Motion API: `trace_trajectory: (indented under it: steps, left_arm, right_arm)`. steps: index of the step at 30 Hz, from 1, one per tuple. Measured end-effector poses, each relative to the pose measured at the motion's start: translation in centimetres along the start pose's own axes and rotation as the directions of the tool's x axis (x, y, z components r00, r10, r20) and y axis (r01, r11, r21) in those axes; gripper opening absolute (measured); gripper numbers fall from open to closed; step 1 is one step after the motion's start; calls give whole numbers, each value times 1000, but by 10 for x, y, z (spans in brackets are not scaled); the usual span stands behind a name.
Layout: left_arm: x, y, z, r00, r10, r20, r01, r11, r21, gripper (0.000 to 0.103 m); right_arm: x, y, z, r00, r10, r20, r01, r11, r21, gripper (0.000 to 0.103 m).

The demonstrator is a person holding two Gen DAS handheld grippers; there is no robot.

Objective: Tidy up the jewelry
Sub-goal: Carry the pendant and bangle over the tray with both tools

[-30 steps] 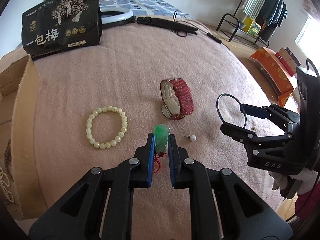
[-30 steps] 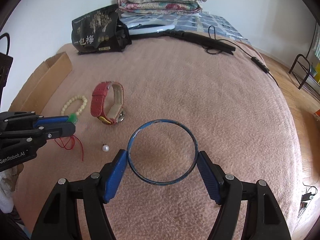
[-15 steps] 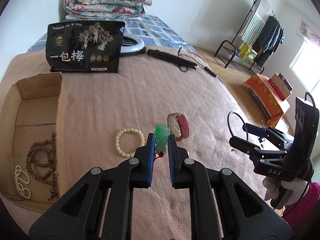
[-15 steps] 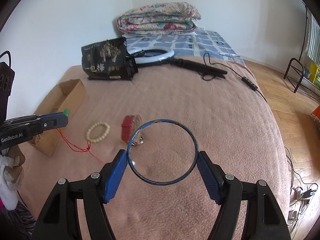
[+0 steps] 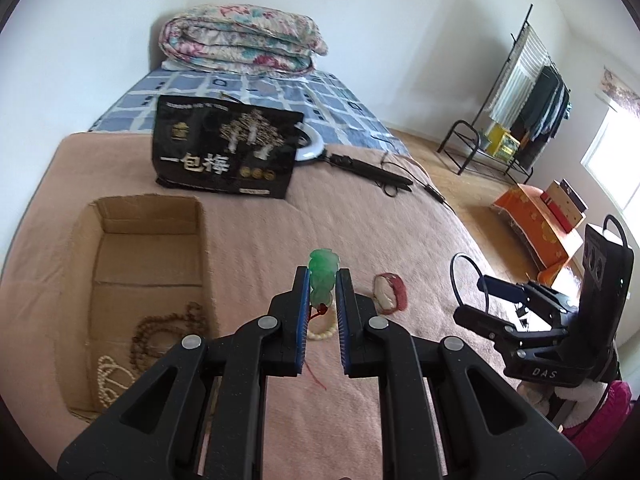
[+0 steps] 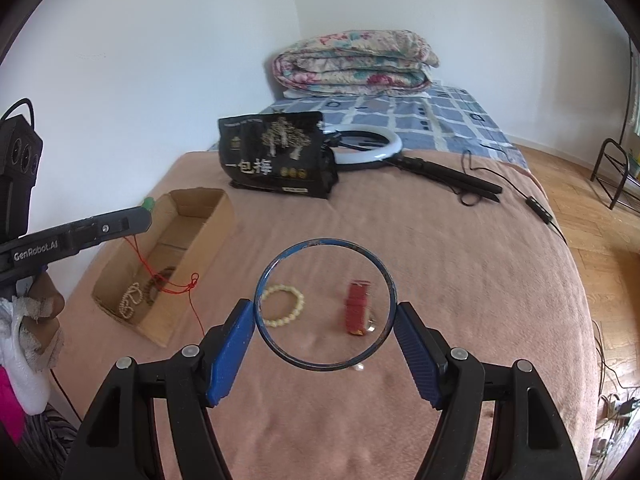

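Observation:
My left gripper [image 5: 322, 280] is shut on a green jade pendant [image 5: 322, 276] whose red cord [image 6: 176, 284] hangs down over the cardboard box [image 6: 200, 240]. The box [image 5: 148, 208] holds a brown bead string [image 5: 160, 334] and a white pearl string [image 5: 110, 376]. My right gripper [image 6: 325, 316] is shut on a dark blue bangle [image 6: 276, 344], held high above the bed. On the pink blanket lie a cream bead bracelet [image 6: 281, 306], a red watch [image 6: 358, 307] and a small pearl [image 6: 359, 367].
A black snack bag [image 6: 276, 160] stands behind the box. A ring light [image 6: 370, 144] with stand and cable lies at the far side. A folded quilt [image 6: 352, 62] sits at the bed's head. Wooden floor and a clothes rack [image 5: 516, 92] lie to the right.
Both grippers have risen well above the blanket with their items. The left gripper with the pendant has moved toward the cardboard box, its red cord lifted off the blanket.

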State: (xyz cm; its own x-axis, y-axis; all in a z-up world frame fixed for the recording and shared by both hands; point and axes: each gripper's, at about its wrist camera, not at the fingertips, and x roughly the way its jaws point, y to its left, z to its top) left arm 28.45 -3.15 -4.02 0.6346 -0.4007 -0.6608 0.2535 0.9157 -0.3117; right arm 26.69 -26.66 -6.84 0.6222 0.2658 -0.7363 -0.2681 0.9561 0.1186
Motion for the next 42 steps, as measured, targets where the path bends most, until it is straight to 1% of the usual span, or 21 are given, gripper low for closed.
trace_trajectory:
  steps: [9, 20, 27, 36, 42]
  left_arm:
    - [-24, 64, 21, 997, 60, 50, -57, 995, -77, 11]
    - [-15, 129, 28, 991, 131, 25, -126, 983, -135, 11]
    - [3, 151, 23, 985, 169, -20, -171, 976, -138, 11]
    - [20, 174, 14, 980, 186, -76, -195, 969, -149, 11]
    - [27, 185, 11, 976, 192, -100, -206, 965, -161, 11]
  right_arm:
    - [19, 58, 17, 997, 82, 2, -81, 995, -52, 73]
    - [51, 132, 34, 985, 172, -17, -173, 978, -121, 73]
    - [83, 162, 32, 980, 189, -69, -197, 968, -157, 73]
    - [121, 192, 22, 974, 190, -127, -213, 956, -204, 73]
    - [139, 204, 16, 970, 188, -157, -222, 946, -236, 74]
